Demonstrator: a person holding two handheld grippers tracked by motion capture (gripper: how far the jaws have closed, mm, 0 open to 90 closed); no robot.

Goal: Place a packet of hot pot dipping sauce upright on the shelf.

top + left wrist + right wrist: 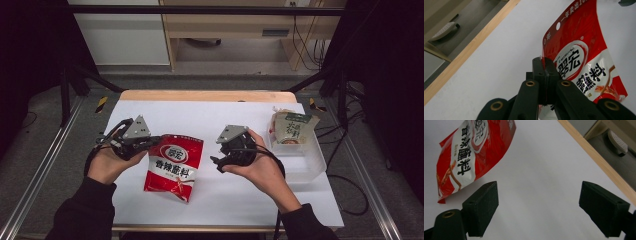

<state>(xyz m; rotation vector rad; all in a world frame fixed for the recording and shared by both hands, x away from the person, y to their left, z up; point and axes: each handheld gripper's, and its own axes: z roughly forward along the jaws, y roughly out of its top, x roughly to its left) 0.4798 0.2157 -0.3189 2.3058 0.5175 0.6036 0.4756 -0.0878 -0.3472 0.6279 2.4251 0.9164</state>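
Left tool (545, 75) clamped tight on red pouch (579, 57) edge; pouch hangs ahead of it, over surface (240, 120). Right tool (539, 207) gaping, empty, pouch off to its left. Pouch looks light, floppy, slick film; stiff seam edge probably best hold.

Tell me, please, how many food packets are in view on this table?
2: a glossy red plastic packet held at its edge by the left gripper, and a beige-and-green packet in the clear plastic bin at the right.
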